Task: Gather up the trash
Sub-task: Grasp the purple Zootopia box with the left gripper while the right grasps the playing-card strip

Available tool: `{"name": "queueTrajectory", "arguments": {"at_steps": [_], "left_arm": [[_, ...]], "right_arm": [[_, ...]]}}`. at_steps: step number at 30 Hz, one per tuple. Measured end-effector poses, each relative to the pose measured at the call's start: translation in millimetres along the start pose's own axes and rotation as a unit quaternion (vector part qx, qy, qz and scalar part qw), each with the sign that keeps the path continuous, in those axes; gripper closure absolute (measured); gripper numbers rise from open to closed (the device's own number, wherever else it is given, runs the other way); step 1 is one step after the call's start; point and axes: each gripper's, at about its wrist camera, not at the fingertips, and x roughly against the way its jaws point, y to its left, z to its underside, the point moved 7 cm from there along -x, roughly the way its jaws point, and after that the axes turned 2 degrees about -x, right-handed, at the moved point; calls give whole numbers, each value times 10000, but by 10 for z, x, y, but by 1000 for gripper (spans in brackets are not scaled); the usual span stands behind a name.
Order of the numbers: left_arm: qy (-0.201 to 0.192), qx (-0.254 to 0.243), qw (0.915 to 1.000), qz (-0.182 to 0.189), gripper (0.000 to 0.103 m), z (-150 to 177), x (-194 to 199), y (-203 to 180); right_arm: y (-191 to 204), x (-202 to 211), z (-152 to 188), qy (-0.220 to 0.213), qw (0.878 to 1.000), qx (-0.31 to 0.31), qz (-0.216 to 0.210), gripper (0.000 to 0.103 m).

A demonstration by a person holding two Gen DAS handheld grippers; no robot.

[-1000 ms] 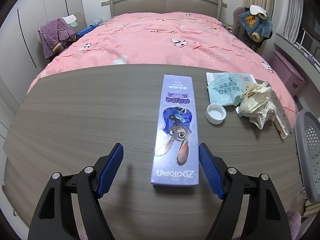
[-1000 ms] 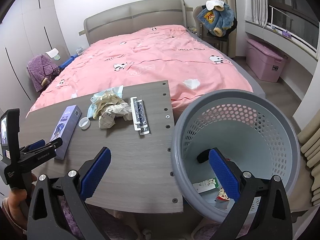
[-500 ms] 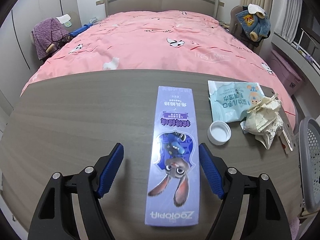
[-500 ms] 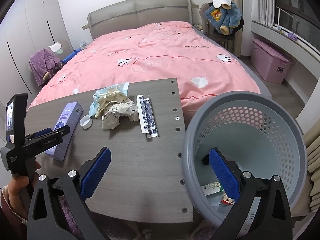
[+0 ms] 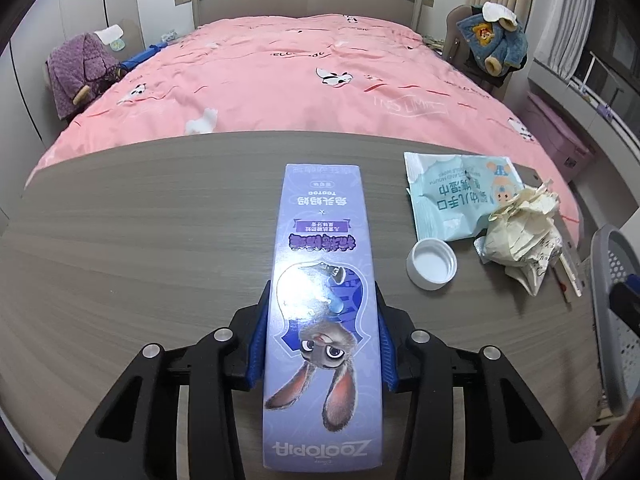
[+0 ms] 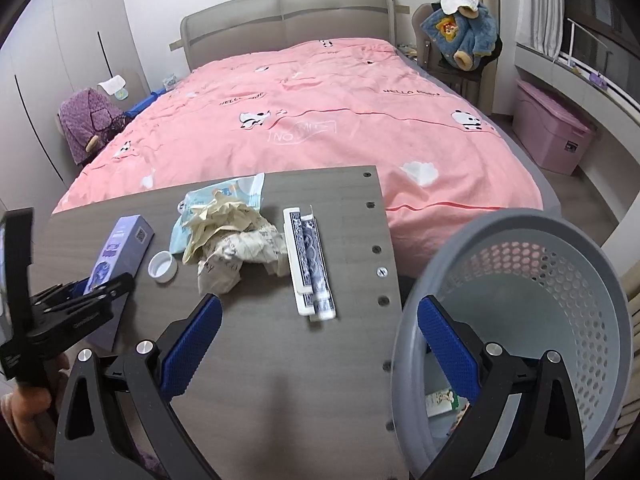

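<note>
A long purple Zootopia box (image 5: 324, 300) lies on the wooden table (image 5: 140, 240). My left gripper (image 5: 322, 344) is shut on its near half, blue pads pressed on both long sides; it also shows in the right wrist view (image 6: 102, 288) with the box (image 6: 120, 244). A white cap (image 5: 431, 264), a light-blue wipes packet (image 5: 452, 200) and crumpled paper (image 5: 524, 236) lie to the box's right. My right gripper (image 6: 318, 340) is open and empty over the table's right edge, next to the grey trash basket (image 6: 540, 248).
A blue-patterned card pack (image 6: 308, 260) lies on the table near the crumpled paper (image 6: 232, 240). The basket holds some wrappers (image 6: 442, 400) at its bottom. A pink bed (image 6: 320, 112) stands behind the table. A pink storage box (image 6: 552, 132) sits at the far right.
My left gripper moved forward over the purple box and closed on its sides. My right gripper shifted left, away from the basket and over the table edge, still open.
</note>
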Motion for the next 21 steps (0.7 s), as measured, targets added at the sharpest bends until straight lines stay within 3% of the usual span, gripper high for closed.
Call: {"name": "queueTrajectory", "arguments": {"at_steps": [4,12,21], "left_arm": [[-128,-10,9999,-9,60,-56,84,24],[-359,-34,9993,47,60,-123,259,1],[-413,-19,9991,120,60,-140,354,-17]], "right_arm": [[19,-157,-34,117,9997,163,137,11],[23,-380,-70,371,9982,301,351,33],[63,-519,-67,547,9960,512,496,50]]}}
